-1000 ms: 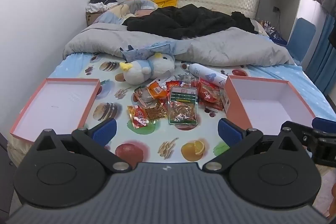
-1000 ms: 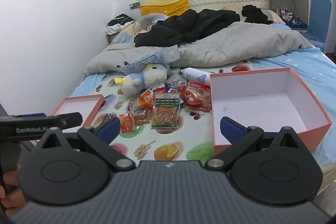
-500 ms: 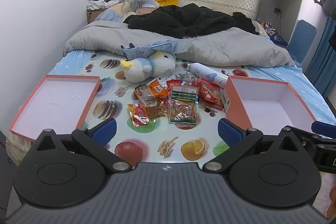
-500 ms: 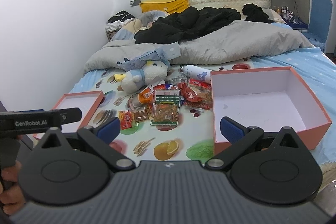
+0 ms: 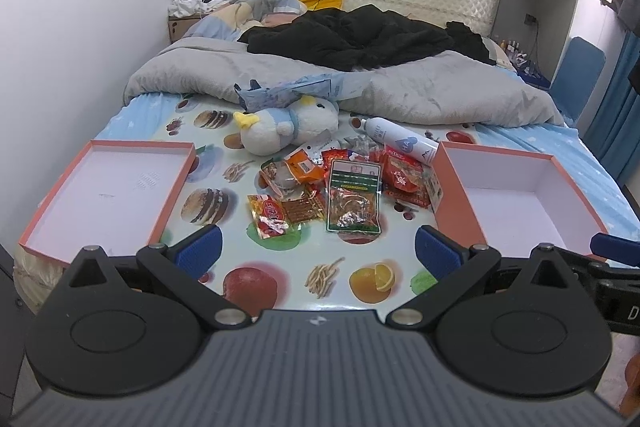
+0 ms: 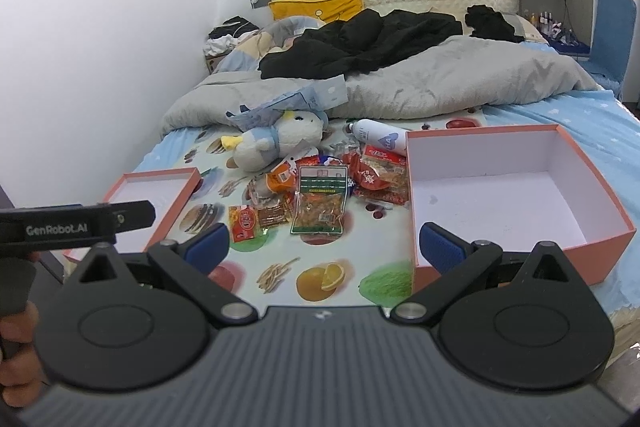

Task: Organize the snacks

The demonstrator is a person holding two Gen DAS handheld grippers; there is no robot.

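A pile of snack packets lies mid-bed on a fruit-print sheet; the largest is a clear bag with a green label. A deep orange box, white inside and holding nothing, sits to the right of the pile, and its shallow lid sits to the left. My left gripper and right gripper hover open above the bed's near edge, short of the snacks, holding nothing.
A plush penguin and a white spray bottle lie just behind the snacks. A grey duvet with black clothes covers the far half of the bed. A white wall runs along the left; a blue chair stands at the right.
Both views have shifted slightly, with the cameras easing a little toward the bed. The snacks, box and lid have not moved, and both grippers stay open.
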